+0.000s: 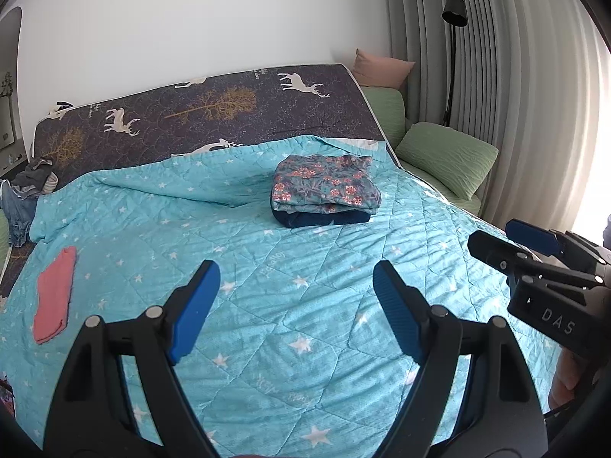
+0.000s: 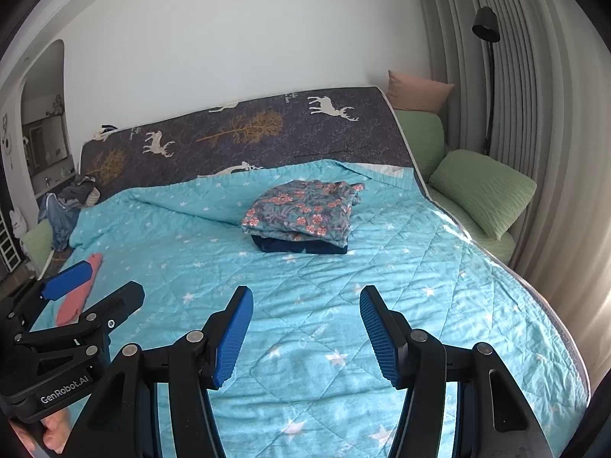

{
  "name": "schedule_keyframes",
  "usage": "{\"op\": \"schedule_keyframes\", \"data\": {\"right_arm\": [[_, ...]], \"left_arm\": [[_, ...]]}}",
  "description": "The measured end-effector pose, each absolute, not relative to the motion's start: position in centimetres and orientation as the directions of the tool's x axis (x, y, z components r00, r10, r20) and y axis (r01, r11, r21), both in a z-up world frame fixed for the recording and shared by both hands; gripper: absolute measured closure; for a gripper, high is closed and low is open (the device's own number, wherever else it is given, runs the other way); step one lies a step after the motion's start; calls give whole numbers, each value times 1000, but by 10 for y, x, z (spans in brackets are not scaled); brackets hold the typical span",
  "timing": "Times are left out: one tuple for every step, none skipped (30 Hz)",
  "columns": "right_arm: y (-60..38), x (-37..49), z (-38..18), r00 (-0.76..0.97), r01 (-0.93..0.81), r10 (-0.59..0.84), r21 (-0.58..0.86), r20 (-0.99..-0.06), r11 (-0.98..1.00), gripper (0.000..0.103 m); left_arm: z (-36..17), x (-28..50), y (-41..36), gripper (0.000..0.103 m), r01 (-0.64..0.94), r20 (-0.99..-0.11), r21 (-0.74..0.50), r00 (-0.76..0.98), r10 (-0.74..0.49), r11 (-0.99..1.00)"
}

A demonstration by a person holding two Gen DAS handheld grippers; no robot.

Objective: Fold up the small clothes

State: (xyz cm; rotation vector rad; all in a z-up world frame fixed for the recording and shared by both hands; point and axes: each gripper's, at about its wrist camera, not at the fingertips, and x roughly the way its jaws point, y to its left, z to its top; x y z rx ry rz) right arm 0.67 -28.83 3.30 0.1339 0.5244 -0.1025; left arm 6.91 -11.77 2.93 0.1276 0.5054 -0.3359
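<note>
Jaws apart, empty — folded clothes point(image 1: 326, 191) beyond

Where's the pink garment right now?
The pink garment lies flat on the teal quilt at the left of both views, near the bed's left edge, well apart from the folded stack.

Two wrist cameras, side by side, looking across the same bed.

Each view sits low behind its own gripper, facing down the quilt point(image 1: 305, 305) toward the headboard point(image 1: 191, 114) and the white wall. The left gripper point(image 1: 296, 309) fills the left view's foreground, the right gripper point(image 2: 305, 334) the right's; each also catches the other at its edge. Both share the folded pile point(image 2: 301, 221), pink cloth point(image 1: 53, 297), green pillows point(image 2: 485, 191) and curtain point(image 2: 534, 95).
</note>
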Motion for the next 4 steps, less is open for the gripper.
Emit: {"op": "schedule_keyframes", "data": {"right_arm": [[-288, 7, 33, 860, 131, -62, 101, -506, 986, 43], [-287, 7, 33, 860, 130, -62, 100, -506, 986, 43], [-287, 7, 33, 860, 129, -61, 100, -506, 987, 43], [-287, 7, 33, 860, 128, -60, 100, -506, 987, 43]], "left_arm": [[29, 69, -118, 21, 348, -494, 34, 821, -287, 937], [29, 69, -118, 20, 349, -494, 31, 820, -290, 937], [29, 69, -117, 20, 350, -496, 28, 818, -291, 936], [29, 69, -117, 20, 350, -496, 27, 818, -292, 936]]}}
